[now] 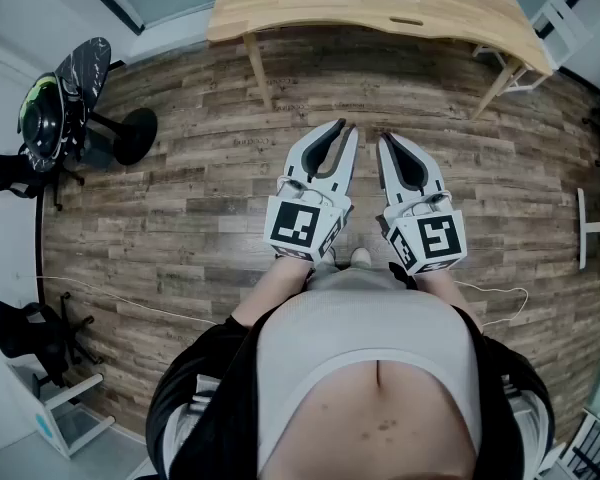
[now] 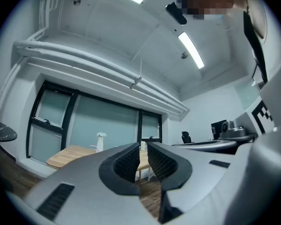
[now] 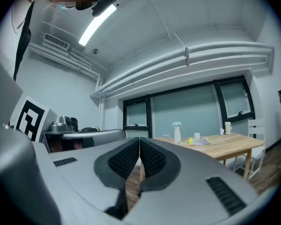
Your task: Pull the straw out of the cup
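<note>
Wooden table [image 3: 234, 146] carries 2 pale cups: a small cup [image 3: 196, 138] beside a yellow paper [image 3: 203, 142], and a taller cup [image 3: 228, 128] toward the far edge. No straw can be made out at this size. Both grippers are held level, well short of the table. The left gripper [image 2: 143, 148] has its jaws slightly apart and empty, while the right gripper [image 3: 139, 142] is closed on nothing. A straw is likely light, thin and crushable, so pinch it gently just above the rim.
</note>
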